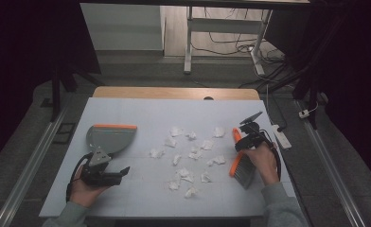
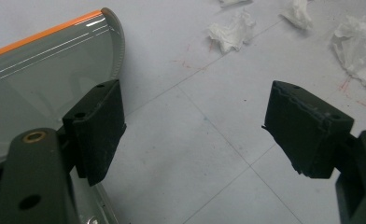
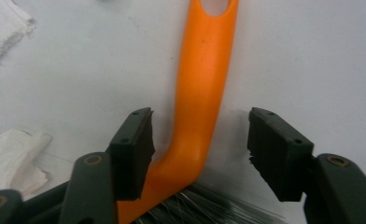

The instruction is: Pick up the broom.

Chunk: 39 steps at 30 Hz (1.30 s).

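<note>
Right tool [image 1: 241, 140] over brush [image 1: 240, 165]

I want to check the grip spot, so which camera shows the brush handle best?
The right gripper view: the orange brush handle runs up between its open tongs, close and sharp. The high view shows the handle small beside the right hand. The left gripper view faces the dustpan instead.

Left claw [image 1: 122, 171] gapes wide, low; right claw [image 1: 240, 138] half-spread, angled down.

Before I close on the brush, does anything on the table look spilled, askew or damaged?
Crumpled paper scraps lie scattered across the middle of the table, between the dustpan and the brush: they look like the mess to sweep. Nothing looks damaged or tipped.
</note>
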{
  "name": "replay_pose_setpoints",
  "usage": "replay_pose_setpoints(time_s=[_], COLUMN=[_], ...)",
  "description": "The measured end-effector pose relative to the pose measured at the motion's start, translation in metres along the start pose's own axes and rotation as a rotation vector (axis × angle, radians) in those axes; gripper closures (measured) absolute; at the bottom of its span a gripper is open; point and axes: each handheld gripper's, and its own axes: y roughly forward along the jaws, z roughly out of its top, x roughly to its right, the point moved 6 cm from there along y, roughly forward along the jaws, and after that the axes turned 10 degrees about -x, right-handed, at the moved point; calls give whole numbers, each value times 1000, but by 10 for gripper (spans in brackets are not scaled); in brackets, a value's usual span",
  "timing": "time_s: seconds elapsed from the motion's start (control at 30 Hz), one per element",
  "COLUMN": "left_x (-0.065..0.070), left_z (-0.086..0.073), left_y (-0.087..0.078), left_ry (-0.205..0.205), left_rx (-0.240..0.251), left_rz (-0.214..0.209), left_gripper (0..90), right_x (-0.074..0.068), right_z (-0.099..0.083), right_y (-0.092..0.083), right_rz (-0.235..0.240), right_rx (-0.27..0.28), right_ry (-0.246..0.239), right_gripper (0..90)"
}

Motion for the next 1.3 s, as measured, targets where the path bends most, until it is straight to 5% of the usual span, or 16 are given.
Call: replay_pose_setpoints(time_s=[0.53,0.9,1.3], left_x=[1,0,-1], left_z=[-1,-1,-1], left_y=[-1,-2,-2], left_ry=[5,-1,-7], left_rx=[2,8,11], left_rz=[2,5,7], left_gripper=[211,211,212], right_x=[-3,-4,8], right_z=[1,0,-10], right_y=[2,1,-27], right_rz=[-11,-34,40], right_rx=[-11,21,110], right_ry=[62,-23,-64], right_gripper=[697,706,707])
